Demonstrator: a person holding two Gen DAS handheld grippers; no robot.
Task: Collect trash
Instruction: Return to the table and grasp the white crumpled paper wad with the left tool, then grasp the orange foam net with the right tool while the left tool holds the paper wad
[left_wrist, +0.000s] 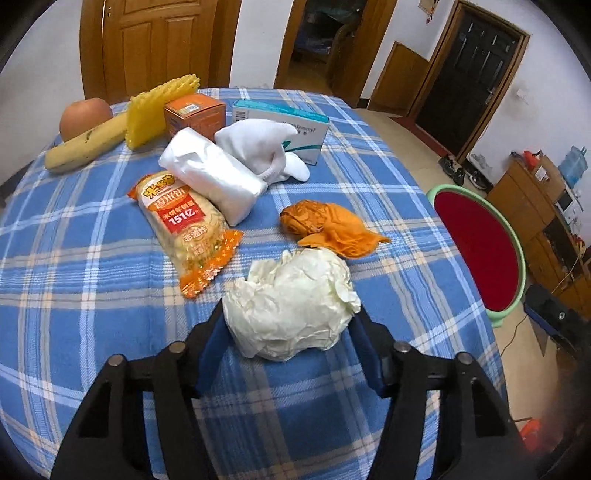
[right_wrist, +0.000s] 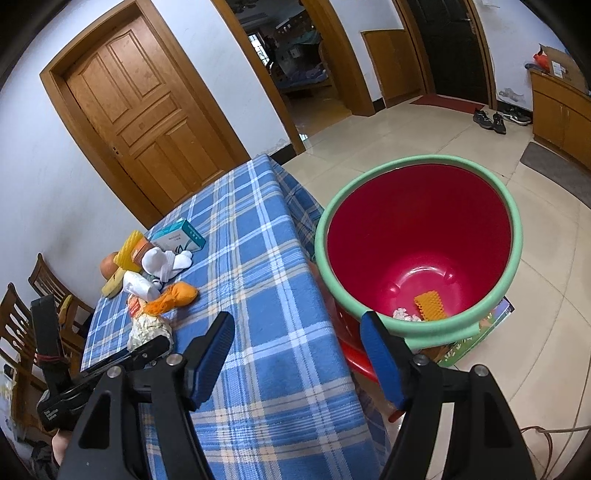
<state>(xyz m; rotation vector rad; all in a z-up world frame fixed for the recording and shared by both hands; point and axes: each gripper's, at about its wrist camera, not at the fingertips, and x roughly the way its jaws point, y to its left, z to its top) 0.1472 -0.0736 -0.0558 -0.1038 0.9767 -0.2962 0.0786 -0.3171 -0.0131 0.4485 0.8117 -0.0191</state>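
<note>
Across the room, white walls, a panelled wooden door (right_wrist: 147, 122), open doorways and a pale tiled floor (right_wrist: 424, 133) frame a table under a blue plaid cloth (left_wrist: 92, 258). Beside the table's edge stands a red bucket with a green rim (right_wrist: 515, 236); at its bottom lie an orange ridged piece (right_wrist: 430, 305) and a small white crumpled scrap (right_wrist: 404, 314).

On the cloth, from larger to smaller: a teal-and-white box (left_wrist: 295, 125), a white folded plastic bag (left_wrist: 218, 173), a white sock (left_wrist: 266, 147), a snack packet (left_wrist: 188, 229), a banana (left_wrist: 86, 146), a yellow ridged foam piece (left_wrist: 155, 110), an orange box (left_wrist: 195, 114), an apple (left_wrist: 85, 116) and an orange crumpled wrapper (left_wrist: 328, 227).

The left gripper (left_wrist: 291, 332) is partly spread, its blue-padded fingers (left_wrist: 212, 345) flanking a crumpled white paper wad (left_wrist: 291, 299) that rests on the cloth. The left finger lies right at the wad's edge and the right finger is partly hidden behind it; whether either presses on the paper cannot be told.

The right gripper (right_wrist: 295, 354) stands wide apart and holds nothing, one finger over the cloth and the other in front of the bucket's rim.
</note>
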